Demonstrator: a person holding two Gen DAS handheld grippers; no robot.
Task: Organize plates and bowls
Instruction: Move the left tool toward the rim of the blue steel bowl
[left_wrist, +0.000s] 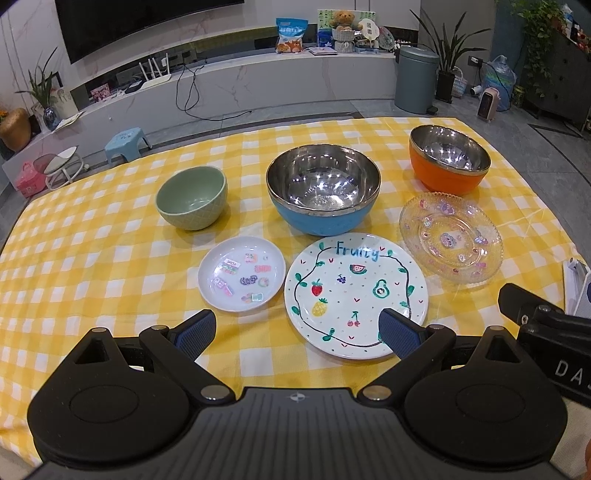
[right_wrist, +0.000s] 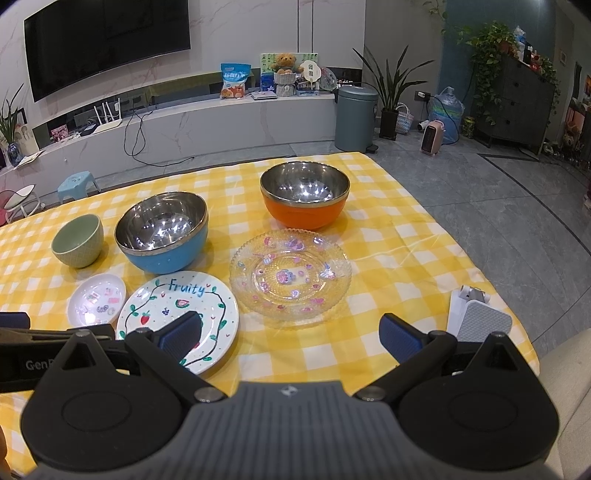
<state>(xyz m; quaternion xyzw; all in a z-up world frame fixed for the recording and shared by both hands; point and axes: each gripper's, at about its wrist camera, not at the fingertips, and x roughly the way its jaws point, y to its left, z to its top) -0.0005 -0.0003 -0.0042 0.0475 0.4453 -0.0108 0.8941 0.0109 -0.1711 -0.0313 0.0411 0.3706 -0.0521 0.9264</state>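
Left gripper (left_wrist: 297, 332) held over the near desk edge, jaws spread wide, nothing between the blue ribbed pads (left_wrist: 195, 330). Right gripper (right_wrist: 290, 336) likewise: jaws wide, empty.

Six pieces are laid on the desk (left_wrist: 92, 258) in two rows, all upright, none stacked.
- Back row: green bowl (left_wrist: 191, 196), glazed ceramic with a quilted outer texture; blue bowl (left_wrist: 323, 188), polished steel liner in a blue shell, the largest; orange bowl (left_wrist: 448, 162), same build, smaller.
- Front row: small white dish (left_wrist: 242, 278), glossy, with small coloured stickers; white plate (left_wrist: 356, 295), round, hand-painted with a vine loop, strawberry, pineapple, avocado, watermelon and cherries; glass plate (left_wrist: 450, 238), clear pressed glass with beaded rim and pink and purple decals.
- Small white dish and white plate are seen just beside each other; the white plate's far edge is close to the blue bowl.

Desk is covered with a yellow-and-white checked cloth, slightly creased. A white and grey device (right_wrist: 480, 319) is seen at the near right corner.

Room: grey tiled floor, marble-look wall and low ledge, large dark TV (right_wrist: 107, 40), grey pedal bin (right_wrist: 356, 118), potted plants, teddy bear (right_wrist: 285, 62), blue stool (left_wrist: 127, 144).

Readable: "Fruity" in blue on the white plate; partial "DA" and "Gen" on the gripper bodies.
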